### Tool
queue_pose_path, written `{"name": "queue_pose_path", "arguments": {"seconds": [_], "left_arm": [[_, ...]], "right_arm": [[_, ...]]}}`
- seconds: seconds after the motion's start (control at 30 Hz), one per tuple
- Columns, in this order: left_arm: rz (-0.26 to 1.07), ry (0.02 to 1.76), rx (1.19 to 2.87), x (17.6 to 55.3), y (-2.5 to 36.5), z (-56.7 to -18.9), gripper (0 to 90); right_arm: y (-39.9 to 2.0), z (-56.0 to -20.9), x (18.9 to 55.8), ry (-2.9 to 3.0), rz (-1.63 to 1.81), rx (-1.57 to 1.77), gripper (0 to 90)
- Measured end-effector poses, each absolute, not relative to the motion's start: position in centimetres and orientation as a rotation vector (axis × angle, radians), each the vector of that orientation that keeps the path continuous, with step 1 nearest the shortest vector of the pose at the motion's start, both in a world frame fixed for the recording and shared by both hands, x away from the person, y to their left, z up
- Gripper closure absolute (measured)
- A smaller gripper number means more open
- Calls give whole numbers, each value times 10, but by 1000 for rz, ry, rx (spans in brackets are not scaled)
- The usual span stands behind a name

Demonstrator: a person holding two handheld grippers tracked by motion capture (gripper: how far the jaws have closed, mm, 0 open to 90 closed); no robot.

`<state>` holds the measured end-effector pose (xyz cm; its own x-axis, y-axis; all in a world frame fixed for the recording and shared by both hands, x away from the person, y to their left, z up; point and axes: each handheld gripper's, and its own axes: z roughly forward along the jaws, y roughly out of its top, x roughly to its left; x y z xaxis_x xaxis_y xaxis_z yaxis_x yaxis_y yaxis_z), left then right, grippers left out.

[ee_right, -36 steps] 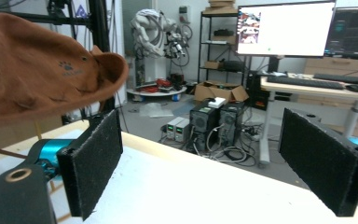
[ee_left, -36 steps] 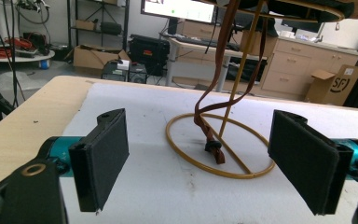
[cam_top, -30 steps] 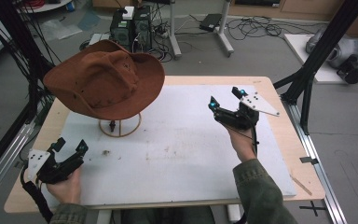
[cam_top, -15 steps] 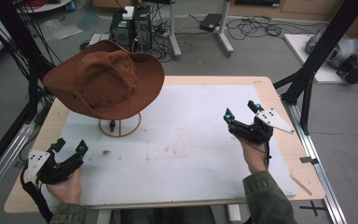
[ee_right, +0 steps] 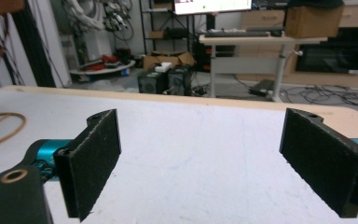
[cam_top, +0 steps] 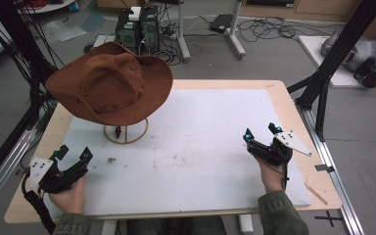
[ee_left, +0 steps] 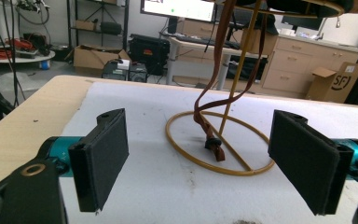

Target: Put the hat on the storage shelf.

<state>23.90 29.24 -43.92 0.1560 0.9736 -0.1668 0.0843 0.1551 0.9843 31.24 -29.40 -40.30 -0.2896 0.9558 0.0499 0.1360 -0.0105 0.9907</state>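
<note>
A brown hat [cam_top: 111, 84] sits up on a thin gold wire stand [cam_top: 126, 132] at about ten o'clock on the white mat [cam_top: 200, 147], its strap [ee_left: 210, 100] dangling down inside the stand's ring. Nothing lies between either claw and that stand, just bare mat with a few dark specks. The left gripper [cam_top: 72, 155] rests at seven o'clock, jaws spread wide, empty, pointing at the stand's base. The right gripper [cam_top: 260, 133] sits low at four o'clock, jaws also wide apart and holding nothing. Compared with a second ago, the right gripper has dropped from up near two o'clock, back toward the person; the left gripper and the hat haven't budged.
</note>
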Motion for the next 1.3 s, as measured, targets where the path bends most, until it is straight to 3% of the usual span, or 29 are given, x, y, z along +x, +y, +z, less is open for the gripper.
{"name": "queue_pose_path", "arguments": {"seconds": [1.3], "left_arm": [[941,1190,1243,236,288,-437,201]], "right_arm": [[-302,-415,307,1499,1400,1223,117]]}}
